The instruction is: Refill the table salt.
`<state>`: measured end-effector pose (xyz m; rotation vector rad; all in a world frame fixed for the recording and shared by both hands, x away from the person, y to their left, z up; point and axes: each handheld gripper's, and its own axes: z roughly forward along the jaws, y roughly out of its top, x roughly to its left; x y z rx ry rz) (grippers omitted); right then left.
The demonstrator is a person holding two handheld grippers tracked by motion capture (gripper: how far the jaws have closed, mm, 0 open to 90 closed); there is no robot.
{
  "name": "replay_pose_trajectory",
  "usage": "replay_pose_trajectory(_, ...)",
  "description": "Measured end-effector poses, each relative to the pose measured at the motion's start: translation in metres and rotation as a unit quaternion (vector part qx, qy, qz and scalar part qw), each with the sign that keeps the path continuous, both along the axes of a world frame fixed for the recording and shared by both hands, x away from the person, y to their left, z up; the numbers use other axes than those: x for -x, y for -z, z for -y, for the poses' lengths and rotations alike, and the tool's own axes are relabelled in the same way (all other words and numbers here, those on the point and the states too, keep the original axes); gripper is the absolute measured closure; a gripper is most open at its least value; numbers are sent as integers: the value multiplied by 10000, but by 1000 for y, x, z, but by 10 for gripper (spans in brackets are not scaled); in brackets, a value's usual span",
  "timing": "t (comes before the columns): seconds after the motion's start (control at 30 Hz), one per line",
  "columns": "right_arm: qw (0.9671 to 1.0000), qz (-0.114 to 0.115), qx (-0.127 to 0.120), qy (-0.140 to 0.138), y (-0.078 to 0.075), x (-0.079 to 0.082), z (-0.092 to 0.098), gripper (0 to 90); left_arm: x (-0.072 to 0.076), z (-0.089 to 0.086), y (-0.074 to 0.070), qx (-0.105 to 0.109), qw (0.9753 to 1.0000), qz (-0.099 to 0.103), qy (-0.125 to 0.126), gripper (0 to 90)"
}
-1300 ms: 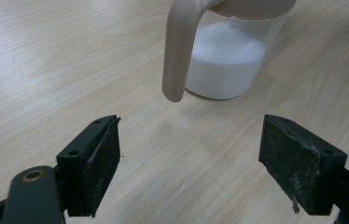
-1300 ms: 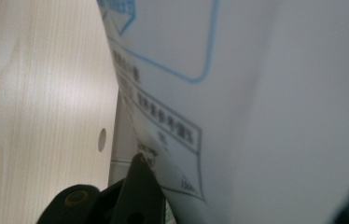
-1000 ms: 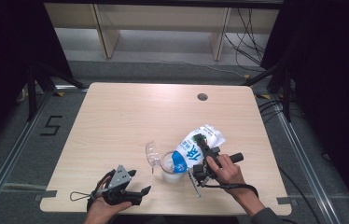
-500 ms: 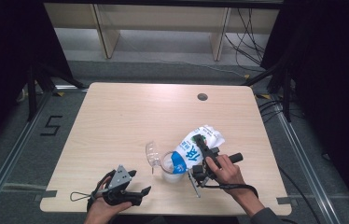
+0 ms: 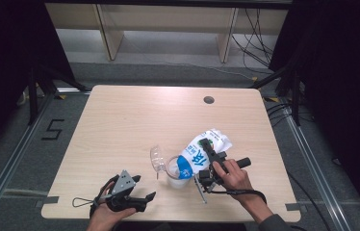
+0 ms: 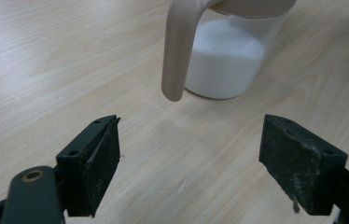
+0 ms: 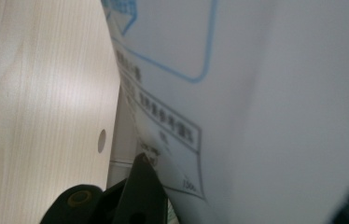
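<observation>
A white bag with blue print (image 5: 198, 153) hangs tilted, its lower end over a clear container (image 5: 174, 177) that holds white powder. My right gripper (image 5: 209, 148) is shut on the bag's side, and the bag (image 7: 256, 93) sits close against one finger (image 7: 140, 186) in the right gripper view. My left gripper (image 5: 145, 187) rests open near the table's front edge, pointed at the container. Between its jaws in the left gripper view (image 6: 189, 158) lies bare table, with the container (image 6: 228, 60) and a curved beige piece (image 6: 177, 51) just ahead.
A clear lid (image 5: 156, 157) stands at the container's left side. The wooden table (image 5: 135, 120) has a round cable hole (image 5: 209, 100) at its back right. A thin stick (image 5: 200, 188) lies by the right hand.
</observation>
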<state>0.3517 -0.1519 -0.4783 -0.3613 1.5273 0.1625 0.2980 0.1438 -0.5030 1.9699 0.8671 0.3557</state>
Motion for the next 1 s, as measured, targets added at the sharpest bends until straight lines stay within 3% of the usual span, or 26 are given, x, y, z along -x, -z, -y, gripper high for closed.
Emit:
replay_pose_trajectory(0.33, 10000, -2, -35, -52, 1, 0, -1, 785, 0, 1, 0, 30, 10000, -32, -32, 199)
replay_pose_trajectory(0.4, 9995, -83, -300, -2, 6, 0, 1, 786, 1, 1, 0, 7, 10000, -30, -47, 199)
replay_pose_trajectory(0.53, 9998, -91, -167, 75, 4, 1, 0, 787, 0, 0, 0, -4, 10000, 2, -17, 199)
replay_pose_trajectory(0.6, 9999, -13, -58, -103, 2, -1, 0, 788, 1, 0, -1, -31, 10000, 37, -4, 199)
replay_pose_trajectory(0.63, 9996, -124, -245, 87, 5, 1, 1, 788, 0, -1, -1, -138, 9999, 49, 60, 199)
replay_pose_trajectory(0.73, 9996, -112, -238, 71, 5, 1, 0, 789, 0, 0, -1, -39, 10000, 24, -5, 199)
replay_pose_trajectory(0.83, 9999, -14, -24, -104, 2, -1, 0, 789, 0, 0, -1, -35, 10000, 24, -3, 199)
replay_pose_trajectory(0.93, 9998, -109, -174, 21, 4, 0, 0, 789, 1, 1, 0, 8, 10000, -19, -54, 199)
replay_pose_trajectory(1.0, 10000, -25, -12, -95, 2, -1, 0, 790, 1, 0, -1, -65, 10000, -9, -6, 199)
